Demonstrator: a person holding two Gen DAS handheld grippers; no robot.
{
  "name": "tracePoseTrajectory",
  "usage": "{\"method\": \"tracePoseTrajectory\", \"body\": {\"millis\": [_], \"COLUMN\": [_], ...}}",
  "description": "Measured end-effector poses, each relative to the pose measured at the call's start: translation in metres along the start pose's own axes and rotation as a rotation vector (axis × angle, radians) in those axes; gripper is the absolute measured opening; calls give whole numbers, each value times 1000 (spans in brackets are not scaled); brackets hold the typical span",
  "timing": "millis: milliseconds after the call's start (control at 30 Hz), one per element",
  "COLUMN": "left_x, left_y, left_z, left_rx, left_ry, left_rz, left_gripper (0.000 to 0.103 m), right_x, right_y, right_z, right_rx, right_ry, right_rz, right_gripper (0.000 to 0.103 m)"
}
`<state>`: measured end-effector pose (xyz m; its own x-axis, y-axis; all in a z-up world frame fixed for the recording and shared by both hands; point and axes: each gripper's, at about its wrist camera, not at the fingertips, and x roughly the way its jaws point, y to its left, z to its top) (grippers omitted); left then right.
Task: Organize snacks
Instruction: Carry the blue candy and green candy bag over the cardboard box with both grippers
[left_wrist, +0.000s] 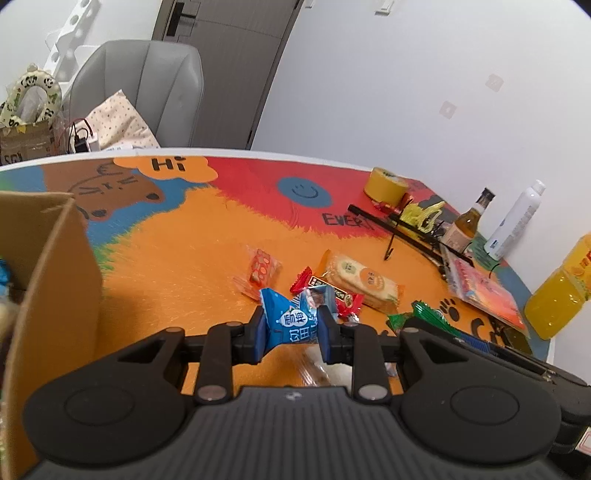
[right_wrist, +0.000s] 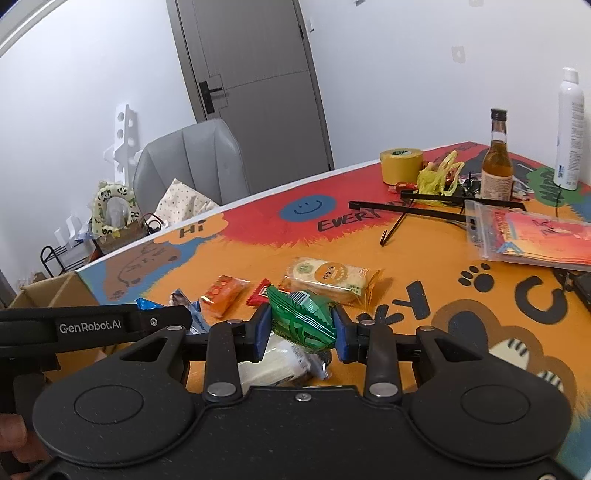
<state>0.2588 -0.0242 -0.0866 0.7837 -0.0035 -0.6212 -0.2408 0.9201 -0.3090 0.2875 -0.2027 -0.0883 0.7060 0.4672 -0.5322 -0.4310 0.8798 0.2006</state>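
Observation:
My left gripper (left_wrist: 291, 334) is shut on a blue snack packet (left_wrist: 291, 321), held above the orange mat. My right gripper (right_wrist: 301, 328) is shut on a green snack packet (right_wrist: 303, 321), also lifted. On the mat lie a rice-cracker pack (left_wrist: 360, 282) (right_wrist: 330, 278), a small orange packet (left_wrist: 260, 271) (right_wrist: 221, 293) and a red packet (left_wrist: 341, 295) (right_wrist: 260, 291). A white packet (right_wrist: 273, 363) lies under my right gripper. An open cardboard box (left_wrist: 48, 280) (right_wrist: 48, 290) stands at the left.
At the back right stand a yellow tape roll (left_wrist: 384, 184) (right_wrist: 400, 164), a brown bottle (right_wrist: 496, 162), a white spray bottle (right_wrist: 569, 129), an orange juice bottle (left_wrist: 561, 291), black hangers (right_wrist: 424, 212) and a zip bag (right_wrist: 528, 236). A grey chair (left_wrist: 147, 88) stands beyond the table.

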Motion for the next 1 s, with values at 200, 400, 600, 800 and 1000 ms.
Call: {"method": "tracePoseTrajectory", "body": {"millis": [200,400,600,800,1000], "left_x": [-29,-61,-88,-111,-128], "left_y": [3,3,10,20,34], "left_z": [-8,-14,-16,-18,-16], "left_rx": [-7,4,7,3,-4], "left_ry": [-24,-43,-67,-87,-102], "left_rz": [-2,-7,-7,0,7], "left_gripper": [27,27,27,27,27], "right_x": [-26,-50,-66,-80,-86], "right_y": [10,20,33,47,64], "right_z": [-8,-13,-17,-18,-18], "right_rx": [1,6,4,-5,-22], "right_ry": [-11,-27,-45,-63,-74], "right_rz": [6,17,30,49,67], "right_gripper": [33,33,33,33,33]}}
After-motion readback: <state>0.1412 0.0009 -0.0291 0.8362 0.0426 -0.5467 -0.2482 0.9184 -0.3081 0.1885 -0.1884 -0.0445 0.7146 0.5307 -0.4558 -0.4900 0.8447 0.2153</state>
